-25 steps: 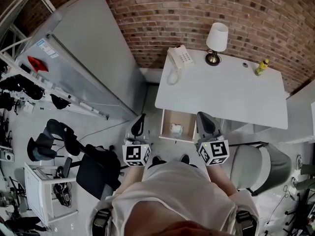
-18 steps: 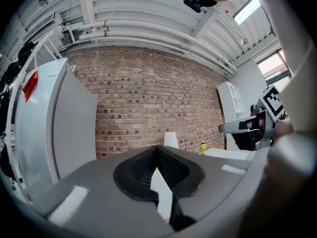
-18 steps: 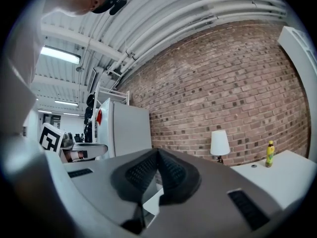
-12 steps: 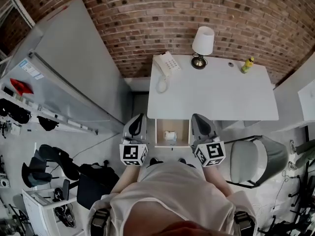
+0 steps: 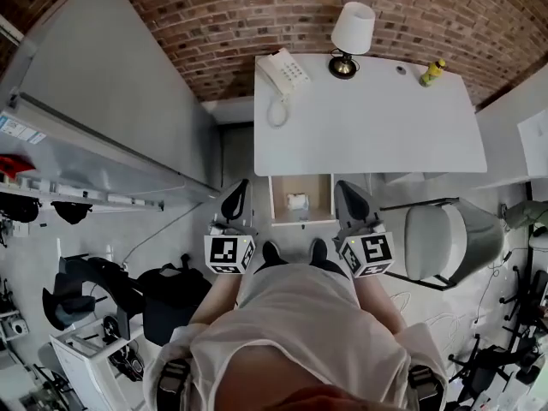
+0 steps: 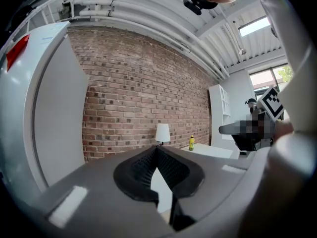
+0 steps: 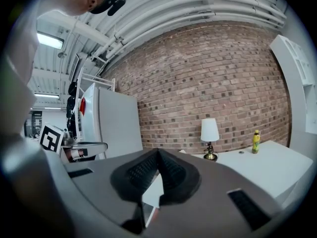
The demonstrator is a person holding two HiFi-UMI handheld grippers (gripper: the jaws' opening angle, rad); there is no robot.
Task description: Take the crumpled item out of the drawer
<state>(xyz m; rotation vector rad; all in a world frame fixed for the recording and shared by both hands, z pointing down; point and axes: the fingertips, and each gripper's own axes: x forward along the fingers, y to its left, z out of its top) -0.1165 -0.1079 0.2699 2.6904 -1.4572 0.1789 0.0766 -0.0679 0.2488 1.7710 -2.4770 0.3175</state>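
A white crumpled item [image 5: 297, 201] lies in the open wooden drawer [image 5: 301, 221] under the white desk [image 5: 368, 135]. My left gripper [image 5: 241, 186] hangs just left of the drawer, shut with nothing in it; in the left gripper view its jaws [image 6: 157, 148] meet at the tip. My right gripper [image 5: 341, 187] hangs just right of the drawer, also shut and empty, its pads together in the right gripper view [image 7: 158, 150]. Both point level toward the brick wall, apart from the drawer and the item.
On the desk stand a white telephone [image 5: 282, 71], a lamp [image 5: 351, 31] and a yellow bottle [image 5: 432, 72]. A grey chair [image 5: 445, 242] sits right of the drawer. A tall white cabinet [image 5: 103, 101] fills the left. A black chair [image 5: 171, 294] is at lower left.
Both grippers have come forward and slightly lower, now flanking the open drawer. The head view has swung, so the desk sits squarer and higher in the picture. Jaws stayed shut.
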